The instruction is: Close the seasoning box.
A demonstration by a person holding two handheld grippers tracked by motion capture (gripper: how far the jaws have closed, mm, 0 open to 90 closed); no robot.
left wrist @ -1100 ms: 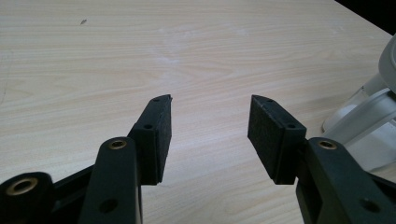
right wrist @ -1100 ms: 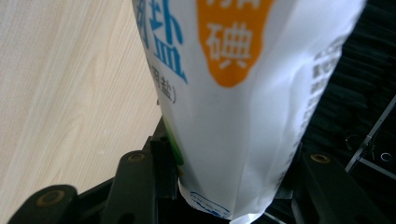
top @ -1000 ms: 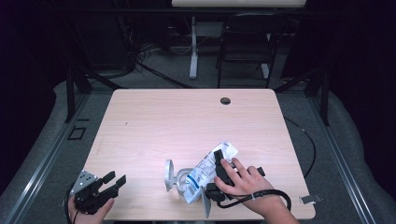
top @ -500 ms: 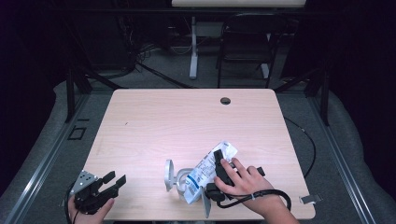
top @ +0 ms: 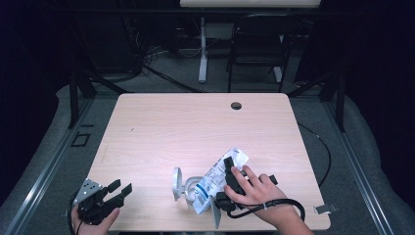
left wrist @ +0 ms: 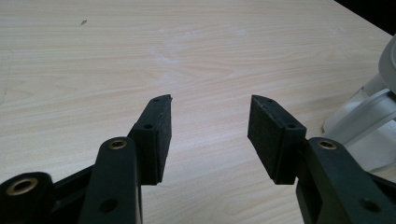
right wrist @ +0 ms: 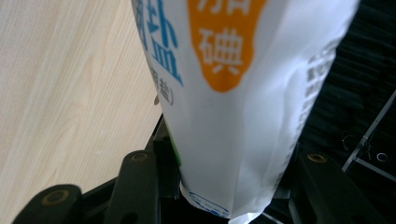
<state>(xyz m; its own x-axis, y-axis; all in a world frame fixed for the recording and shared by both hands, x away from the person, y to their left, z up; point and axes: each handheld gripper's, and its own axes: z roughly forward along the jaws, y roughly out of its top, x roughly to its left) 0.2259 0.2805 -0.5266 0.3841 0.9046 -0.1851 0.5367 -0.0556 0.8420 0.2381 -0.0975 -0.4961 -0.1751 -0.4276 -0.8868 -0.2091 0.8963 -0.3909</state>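
A white salt bag (top: 211, 182) with blue and orange print lies tilted near the table's front edge, and my right gripper (top: 226, 172) is shut on it. In the right gripper view the bag (right wrist: 233, 93) sits between both jaws of my right gripper (right wrist: 229, 156). A pale jar (top: 185, 186) with its round lid swung open stands just left of the bag, touching or overlapping its lower end. My left gripper (top: 120, 187) rests at the table's front left corner, open with nothing in it. In the left gripper view my left gripper (left wrist: 210, 119) points across bare wood, and the jar (left wrist: 369, 116) is at the right edge.
The light wooden table (top: 195, 127) has a small round cable hole (top: 236, 105) near its far edge. A black cable (top: 274, 205) trails from the right gripper. A chair (top: 257, 49) and a desk leg stand beyond the table.
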